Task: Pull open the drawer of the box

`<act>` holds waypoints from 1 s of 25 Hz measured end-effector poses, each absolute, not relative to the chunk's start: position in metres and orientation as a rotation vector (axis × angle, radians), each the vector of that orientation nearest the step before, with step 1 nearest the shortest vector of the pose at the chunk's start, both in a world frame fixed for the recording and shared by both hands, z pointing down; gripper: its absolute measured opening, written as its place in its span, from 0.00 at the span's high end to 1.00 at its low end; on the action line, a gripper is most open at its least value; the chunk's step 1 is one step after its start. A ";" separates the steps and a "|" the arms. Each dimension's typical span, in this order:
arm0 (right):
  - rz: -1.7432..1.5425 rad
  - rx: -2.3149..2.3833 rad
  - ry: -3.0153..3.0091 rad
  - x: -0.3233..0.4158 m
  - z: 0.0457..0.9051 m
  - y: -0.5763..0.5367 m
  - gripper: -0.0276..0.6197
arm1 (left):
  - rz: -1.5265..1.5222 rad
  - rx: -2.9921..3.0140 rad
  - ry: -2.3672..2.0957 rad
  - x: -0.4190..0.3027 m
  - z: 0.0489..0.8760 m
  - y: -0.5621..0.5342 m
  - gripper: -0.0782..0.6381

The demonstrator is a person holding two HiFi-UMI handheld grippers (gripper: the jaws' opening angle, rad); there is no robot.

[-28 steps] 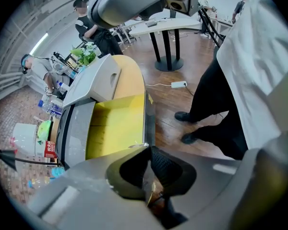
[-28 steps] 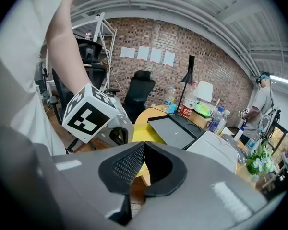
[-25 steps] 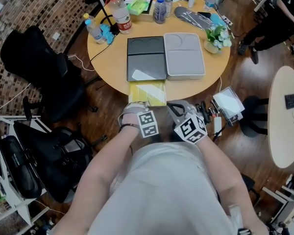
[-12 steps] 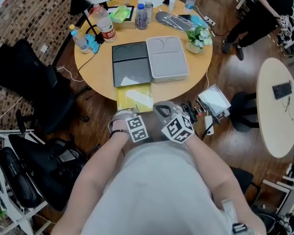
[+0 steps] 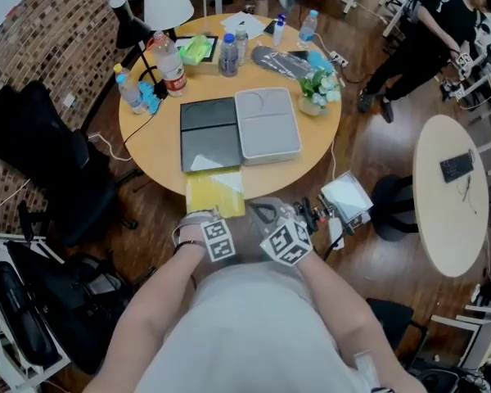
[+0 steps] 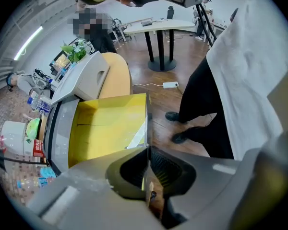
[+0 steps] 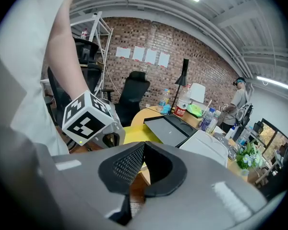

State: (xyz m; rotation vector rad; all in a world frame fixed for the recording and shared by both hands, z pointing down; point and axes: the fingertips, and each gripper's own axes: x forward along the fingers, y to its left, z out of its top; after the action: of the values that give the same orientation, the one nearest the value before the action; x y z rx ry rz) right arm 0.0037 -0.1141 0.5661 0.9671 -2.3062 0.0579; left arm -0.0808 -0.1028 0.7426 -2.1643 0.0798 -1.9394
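A dark grey box (image 5: 210,135) lies on the round wooden table (image 5: 159,150), beside a light grey box (image 5: 267,125). Its yellow drawer (image 5: 215,193) sticks out past the table's near edge. My left gripper (image 5: 206,219) is shut on the drawer's thin front panel. In the left gripper view the panel's edge runs straight between the pads of that gripper (image 6: 148,150), with the yellow drawer floor (image 6: 105,128) beyond. My right gripper (image 5: 263,212) hovers just right of the drawer, off the table. The right gripper view shows the right gripper (image 7: 144,150) shut with nothing between its pads.
Water bottles (image 5: 168,64), a white lamp (image 5: 165,5) and a potted plant (image 5: 319,88) stand at the table's far side. Black office chairs (image 5: 41,162) sit on the left. A small case (image 5: 346,199) lies on the floor to the right, and a second table (image 5: 450,195) stands beyond it. A person (image 5: 425,23) stands at the far right.
The head view has drawn back from the table. The drawer seems a little further out of the box, with my left gripper still on its front. My right gripper stays alongside.
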 end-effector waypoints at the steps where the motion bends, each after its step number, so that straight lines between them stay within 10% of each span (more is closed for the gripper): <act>1: 0.073 0.973 -2.312 -0.003 0.568 -0.112 0.95 | -1.945 -2.171 0.084 -0.089 0.744 -0.100 0.85; 25: 0.051 1.092 -2.327 0.113 0.539 -0.060 0.95 | -1.530 -2.737 0.620 -0.019 0.649 -0.081 0.78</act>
State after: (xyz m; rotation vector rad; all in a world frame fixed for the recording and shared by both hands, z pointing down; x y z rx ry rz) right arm 0.1130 -0.0603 0.5392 1.0918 -2.3273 0.0506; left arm -0.0191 -0.0807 0.6493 -2.7374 0.6203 -1.5295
